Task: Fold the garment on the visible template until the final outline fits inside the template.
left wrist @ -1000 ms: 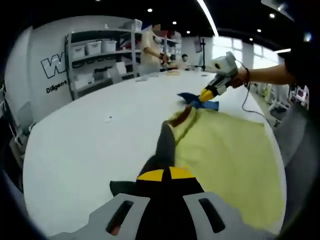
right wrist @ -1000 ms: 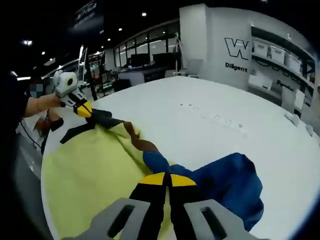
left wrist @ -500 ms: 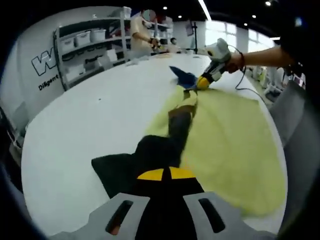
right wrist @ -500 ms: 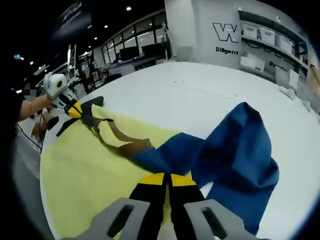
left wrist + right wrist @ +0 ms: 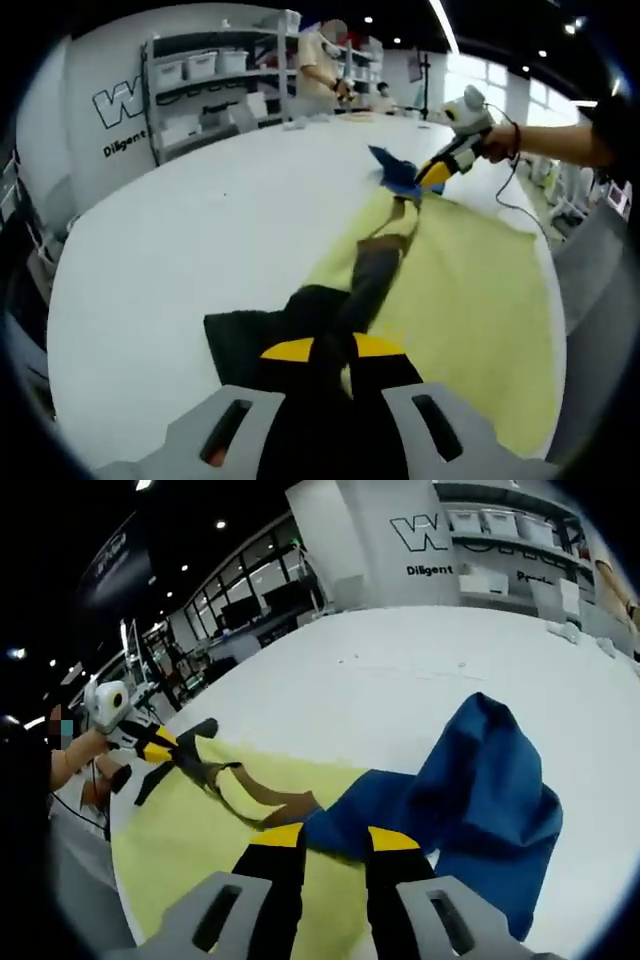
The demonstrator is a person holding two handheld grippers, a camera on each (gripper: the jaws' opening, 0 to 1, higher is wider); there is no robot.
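A long garment lies along the edge of the yellow template (image 5: 470,300) on the white table (image 5: 200,220). Its black end (image 5: 260,330) sits under my left gripper (image 5: 335,350), whose jaws stand slightly apart with dark cloth in the gap. The brown middle (image 5: 375,275) runs to the blue end (image 5: 395,170), where the right gripper (image 5: 432,175) sits. In the right gripper view my right gripper (image 5: 335,838) is open over the blue cloth (image 5: 480,780), which lies bunched on the table. The brown strip (image 5: 270,800) leads to the left gripper (image 5: 160,745) at the black end (image 5: 195,735).
Shelving with white bins (image 5: 200,90) stands behind the table, and a person (image 5: 320,55) is at its far end. A hand (image 5: 540,140) holds the right gripper, with a cable (image 5: 510,200) trailing off the table edge. Bare table (image 5: 400,680) lies beyond the garment.
Both grippers' jaws have parted; half a second ago each was shut on its end of the garment. The stretched garment now lies slack along the template's edge.
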